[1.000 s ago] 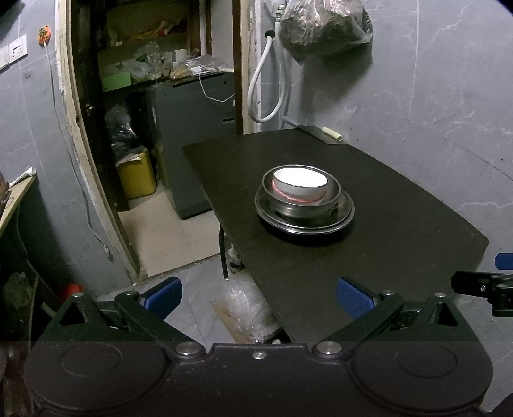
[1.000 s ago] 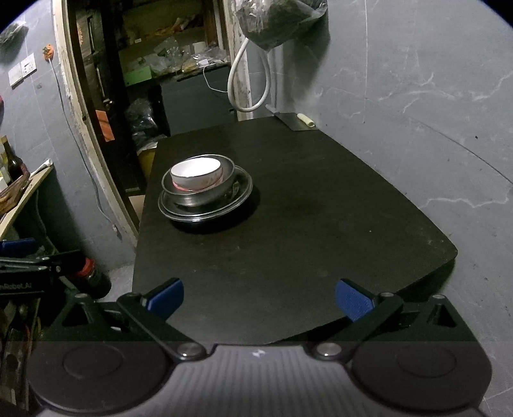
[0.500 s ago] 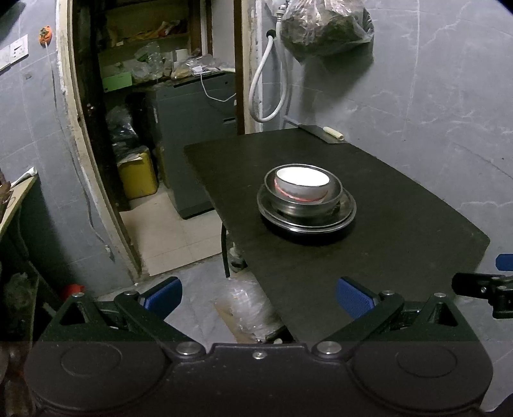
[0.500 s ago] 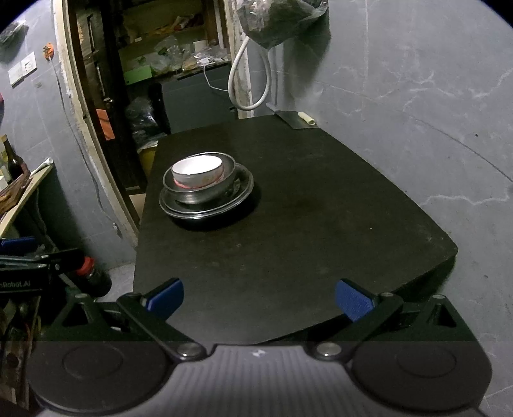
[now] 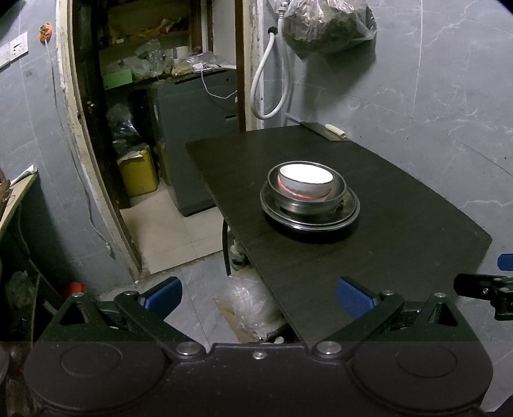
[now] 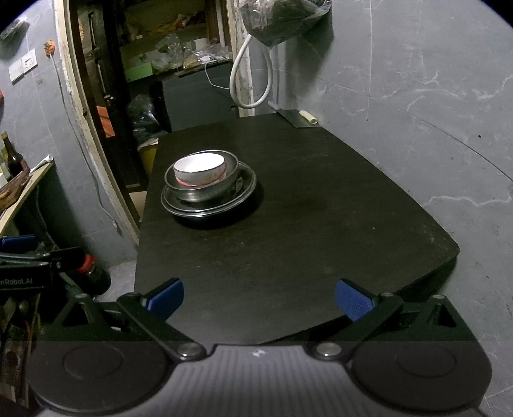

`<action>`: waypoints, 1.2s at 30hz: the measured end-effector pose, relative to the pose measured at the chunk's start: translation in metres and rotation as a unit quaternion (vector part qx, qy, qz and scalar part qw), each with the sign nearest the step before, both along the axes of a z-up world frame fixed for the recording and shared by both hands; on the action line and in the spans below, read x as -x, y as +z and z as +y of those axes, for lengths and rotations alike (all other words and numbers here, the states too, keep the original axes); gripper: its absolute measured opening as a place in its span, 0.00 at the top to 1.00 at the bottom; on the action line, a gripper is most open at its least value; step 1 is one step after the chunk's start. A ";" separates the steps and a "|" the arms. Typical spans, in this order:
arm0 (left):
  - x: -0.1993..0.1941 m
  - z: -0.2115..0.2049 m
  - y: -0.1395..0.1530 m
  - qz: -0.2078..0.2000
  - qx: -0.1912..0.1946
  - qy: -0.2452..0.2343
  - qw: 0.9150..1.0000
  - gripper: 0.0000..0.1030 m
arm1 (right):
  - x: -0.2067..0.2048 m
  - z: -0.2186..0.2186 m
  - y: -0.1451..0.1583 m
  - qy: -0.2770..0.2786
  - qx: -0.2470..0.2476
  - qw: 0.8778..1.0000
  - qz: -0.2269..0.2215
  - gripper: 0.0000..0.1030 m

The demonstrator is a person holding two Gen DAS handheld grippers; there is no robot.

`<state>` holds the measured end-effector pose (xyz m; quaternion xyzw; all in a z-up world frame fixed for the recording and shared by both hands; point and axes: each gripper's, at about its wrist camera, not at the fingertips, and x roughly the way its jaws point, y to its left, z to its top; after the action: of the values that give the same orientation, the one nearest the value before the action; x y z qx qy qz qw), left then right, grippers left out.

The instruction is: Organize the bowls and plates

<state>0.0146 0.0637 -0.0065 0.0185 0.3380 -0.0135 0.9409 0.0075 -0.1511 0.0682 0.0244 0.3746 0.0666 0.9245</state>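
Both the left tongs (image 5: pixel 258 293) and right tongs (image 6: pixel 259 295) gape wide, empty, well back from the worktop (image 6: pixel 320 208). The white bowl (image 6: pixel 199 166) sits nested in a metal bowl (image 6: pixel 205 187) on plates (image 6: pixel 221 205); a careless pinch could topple the stack.

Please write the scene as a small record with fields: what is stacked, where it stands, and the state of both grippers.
stack top: white bowl with a red band
stack middle: steel bowl holding the white bowl
stack base: steel plates, exact count unclear
support: black table
stack place: toward the table's left side in the right wrist view
left gripper: open, empty, short of the stack
right gripper: open, empty, over the near table edge
background: bag hanging on the wall, white hose
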 end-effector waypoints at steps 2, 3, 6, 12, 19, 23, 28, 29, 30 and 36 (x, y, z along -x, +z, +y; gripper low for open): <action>-0.001 0.001 -0.001 0.001 0.001 -0.001 1.000 0.01 | 0.000 0.001 -0.001 -0.001 0.000 1.000 0.001 0.00; -0.001 0.001 -0.001 0.001 0.001 -0.002 1.000 0.01 | 0.000 0.001 -0.001 -0.002 0.001 1.000 0.001 0.00; -0.001 0.002 -0.001 0.002 0.001 -0.003 1.000 0.01 | 0.000 0.001 -0.001 -0.002 0.002 1.000 0.000 0.00; -0.002 0.003 -0.001 0.001 0.002 -0.004 1.000 0.01 | 0.001 0.001 -0.001 -0.002 0.002 1.000 0.000 0.00; -0.002 0.003 -0.001 0.001 0.001 -0.004 1.000 0.01 | 0.001 0.001 -0.001 -0.002 0.002 1.000 0.001 0.00; -0.002 0.002 0.000 0.001 0.001 -0.004 1.000 0.01 | 0.001 0.001 -0.001 -0.003 0.002 1.000 0.000 0.00; -0.001 0.002 -0.001 0.001 0.000 -0.004 1.000 0.01 | 0.001 0.001 -0.001 -0.003 0.002 1.000 0.000 0.00; -0.001 0.002 -0.001 0.001 0.000 -0.004 1.000 0.01 | 0.001 0.001 -0.001 -0.003 0.002 1.000 0.000 0.00; -0.001 0.002 -0.001 0.001 0.000 -0.005 1.000 0.01 | 0.001 0.001 -0.001 -0.003 0.002 1.000 0.000 0.00; -0.001 0.001 -0.001 0.001 0.000 -0.004 1.000 0.01 | 0.001 0.000 -0.001 -0.004 0.001 1.000 0.000 0.00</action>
<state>0.0157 0.0647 -0.0074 0.0198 0.3386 -0.0175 0.9406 0.0063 -0.1511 0.0672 0.0250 0.3746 0.0626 0.9247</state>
